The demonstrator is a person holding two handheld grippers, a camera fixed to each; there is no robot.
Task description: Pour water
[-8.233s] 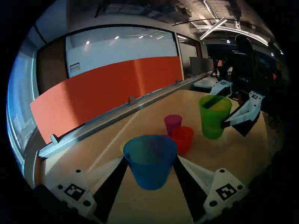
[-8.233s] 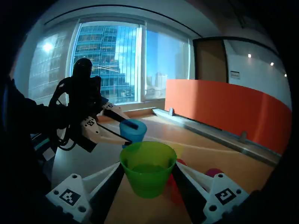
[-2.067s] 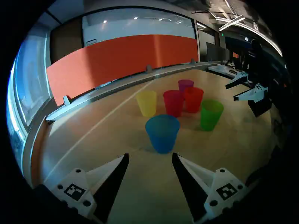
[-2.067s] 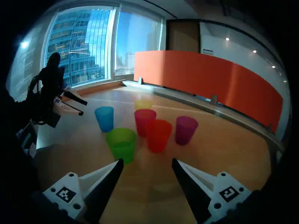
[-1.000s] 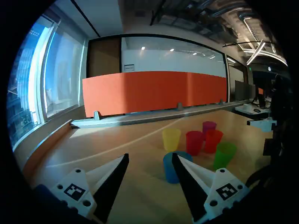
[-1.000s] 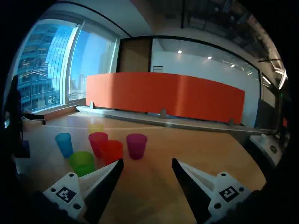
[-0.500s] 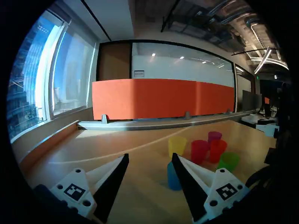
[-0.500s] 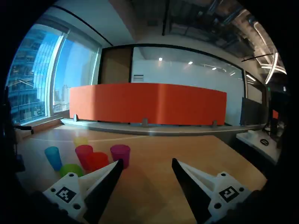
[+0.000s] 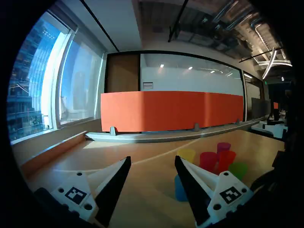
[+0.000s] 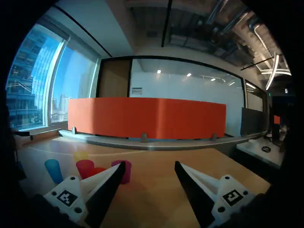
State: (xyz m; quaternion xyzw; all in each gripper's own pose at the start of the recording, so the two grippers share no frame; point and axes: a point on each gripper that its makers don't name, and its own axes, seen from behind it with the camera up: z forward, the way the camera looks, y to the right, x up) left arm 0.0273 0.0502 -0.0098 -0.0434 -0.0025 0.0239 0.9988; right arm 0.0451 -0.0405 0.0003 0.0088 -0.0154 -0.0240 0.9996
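White-fingered and spread wide, the left claw (image 9: 152, 157) and right claw (image 10: 149, 162) each hold nothing, aimed level above the wooden tabletop (image 9: 152, 190), which lies open straight ahead. The blue cup (image 9: 178, 189) stands just behind the left claw's right finger, half hidden; the green cup (image 9: 238, 169) sits farther right, beside a red cup (image 9: 208, 161). Water inside either cannot be made out.

A pale wooden worktop (image 9: 152, 159) runs to a metal rail (image 9: 159, 136) carrying an orange partition (image 9: 171, 110). Behind it stand a brown wood panel (image 9: 122, 72) and a white glazed wall (image 9: 190, 78) dotted with small lights. Tall windows (image 9: 41, 95) show sunlit blue towers. Exposed pipes (image 9: 212, 26) and a strip light (image 9: 271, 62) cross the dark ceiling.
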